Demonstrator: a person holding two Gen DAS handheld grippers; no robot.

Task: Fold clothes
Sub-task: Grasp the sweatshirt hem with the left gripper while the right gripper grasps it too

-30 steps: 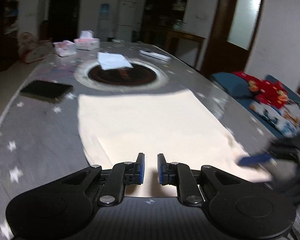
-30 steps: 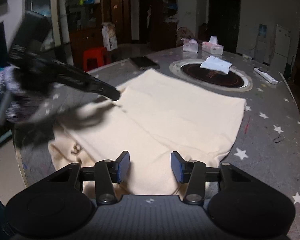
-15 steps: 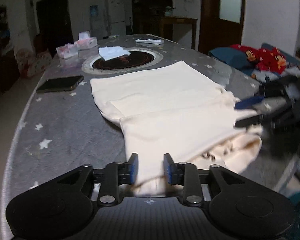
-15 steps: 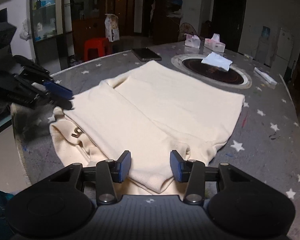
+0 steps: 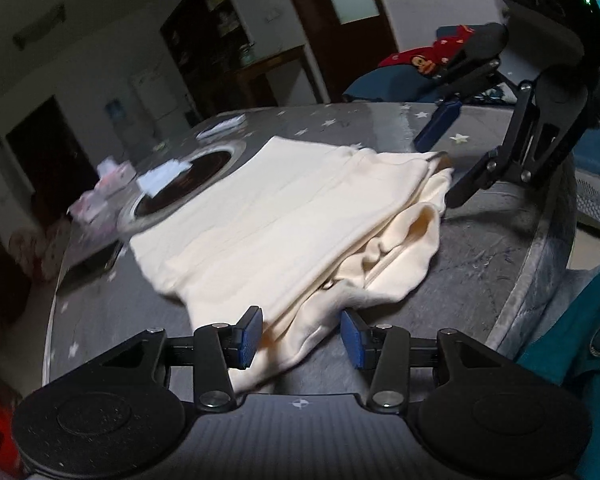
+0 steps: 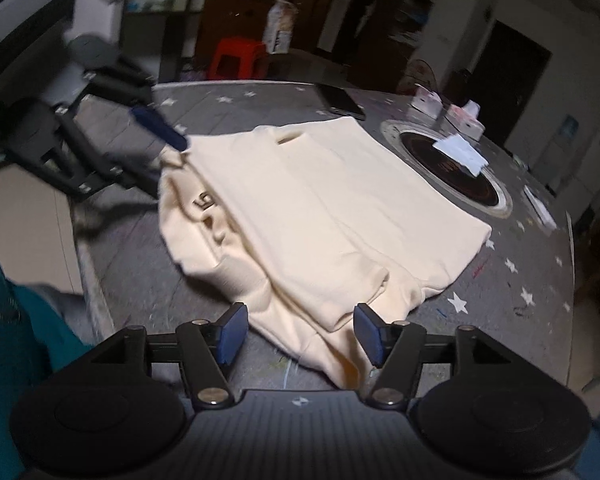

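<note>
A cream garment (image 5: pixel 284 224) lies partly folded on the grey star-patterned table, its near end bunched; it also shows in the right wrist view (image 6: pixel 316 216). My left gripper (image 5: pixel 300 336) is open, its jaws standing either side of the garment's near left corner. My right gripper (image 6: pixel 300 330) is open, its jaws standing either side of the near right corner. Each gripper also shows in the other's view: the right one (image 5: pixel 440 160) at the garment's far corner, the left one (image 6: pixel 156 156) likewise. Neither grips the cloth.
A round dark hotplate (image 6: pixel 452 168) with a white cloth (image 6: pixel 460 150) on it sits in the table's middle. Tissue boxes (image 6: pixel 460 116), a black phone (image 6: pixel 340 102) and a remote (image 6: pixel 540 208) lie beyond. The table edge (image 5: pixel 540 256) is near me. A red stool (image 6: pixel 240 58) stands behind.
Both grippers have swung back to the near end of the table and opened wider. The garment's near end is now bunched up in folds.
</note>
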